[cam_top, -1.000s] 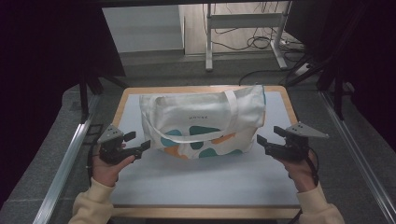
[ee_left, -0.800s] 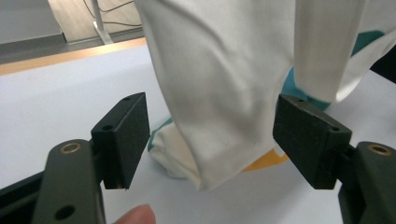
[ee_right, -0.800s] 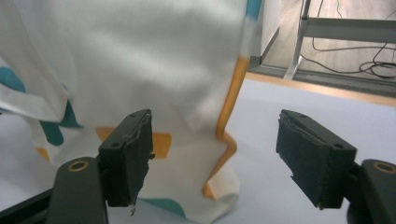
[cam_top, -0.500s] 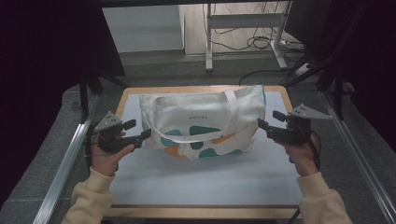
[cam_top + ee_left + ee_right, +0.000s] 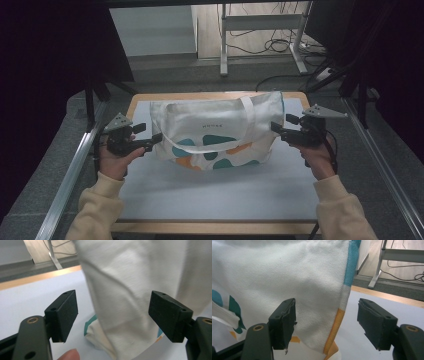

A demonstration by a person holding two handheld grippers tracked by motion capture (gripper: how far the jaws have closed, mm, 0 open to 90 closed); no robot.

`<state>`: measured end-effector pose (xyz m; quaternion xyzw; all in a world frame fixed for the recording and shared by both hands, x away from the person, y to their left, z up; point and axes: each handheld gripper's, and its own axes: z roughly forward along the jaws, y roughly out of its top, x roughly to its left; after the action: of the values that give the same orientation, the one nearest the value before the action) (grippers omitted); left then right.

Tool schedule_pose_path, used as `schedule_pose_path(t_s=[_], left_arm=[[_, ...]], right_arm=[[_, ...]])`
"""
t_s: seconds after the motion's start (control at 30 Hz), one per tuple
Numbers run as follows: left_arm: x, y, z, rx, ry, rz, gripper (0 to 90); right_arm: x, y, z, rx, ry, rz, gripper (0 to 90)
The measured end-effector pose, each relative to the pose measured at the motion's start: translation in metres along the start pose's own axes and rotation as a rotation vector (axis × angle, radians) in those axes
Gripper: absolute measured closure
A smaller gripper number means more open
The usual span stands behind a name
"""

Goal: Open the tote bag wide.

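A white canvas tote bag (image 5: 215, 131) with teal and orange blobs and a white strap lies flat on the pale mat. My left gripper (image 5: 150, 137) is open at the bag's left edge; in the left gripper view the bag's side (image 5: 125, 302) sits between the spread jaws. At the bag's right edge my right gripper (image 5: 282, 124) is open too. The right gripper view has the bag's blue and orange side seam (image 5: 344, 302) standing between the two jaws, which do not touch it.
The pale mat (image 5: 220, 190) covers a wooden table (image 5: 210, 227) with metal rails (image 5: 70, 170) along both sides. Beyond the far edge stand a white table frame (image 5: 260, 35) and floor cables (image 5: 280, 47). The near half of the mat holds nothing.
Both grippers moved forward and inward, from beside the bag's lower corners to its left and right edges. The bag itself has stayed put.
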<state>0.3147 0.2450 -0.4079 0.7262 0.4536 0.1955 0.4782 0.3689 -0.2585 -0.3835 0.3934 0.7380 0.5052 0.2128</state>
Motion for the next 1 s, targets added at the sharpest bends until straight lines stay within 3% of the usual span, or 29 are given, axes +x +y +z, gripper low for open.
schedule_pose_path(t_s=[0.13, 0.17, 0.4, 0.57, 0.67, 0.7, 0.73, 0.77, 0.83, 1.0], left_arm=[[0.008, -0.002, 0.008, 0.021, -0.023, -0.018, 21.3], [0.011, -0.002, 0.015, 0.029, -0.050, -0.029, 20.3], [0.016, -0.004, 0.029, 0.055, -0.115, -0.052, 21.0], [0.010, -0.003, 0.030, 0.051, -0.136, -0.025, 38.1], [0.005, -0.004, 0.029, 0.061, -0.086, 0.017, 50.0], [0.003, -0.004, 0.029, 0.062, -0.074, 0.024, 56.1], [0.001, -0.005, 0.028, 0.058, -0.065, 0.030, 68.1], [0.001, -0.005, 0.028, 0.058, -0.065, 0.030, 72.4], [-0.003, -0.007, 0.027, 0.048, -0.061, 0.058, 77.8], [-0.008, -0.009, 0.025, 0.031, -0.049, 0.077, 81.4]], right_arm=[[-0.001, -0.001, 0.001, 0.004, 0.013, 0.008, 30.9], [-0.002, -0.001, 0.003, 0.008, 0.024, 0.017, 30.8], [-0.007, -0.004, 0.012, 0.025, 0.060, 0.045, 30.5], [-0.008, -0.006, 0.017, 0.034, 0.084, 0.059, 35.5], [-0.006, -0.008, 0.018, 0.039, 0.089, 0.044, 45.1], [-0.005, -0.008, 0.018, 0.046, 0.081, 0.033, 49.5], [-0.002, -0.009, 0.019, 0.054, 0.066, 0.009, 56.9], [-0.002, -0.009, 0.019, 0.054, 0.066, 0.009, 56.9], [0.002, -0.009, 0.020, 0.062, 0.036, -0.026, 69.9], [0.008, -0.009, 0.017, 0.047, 0.015, -0.069, 81.9]])
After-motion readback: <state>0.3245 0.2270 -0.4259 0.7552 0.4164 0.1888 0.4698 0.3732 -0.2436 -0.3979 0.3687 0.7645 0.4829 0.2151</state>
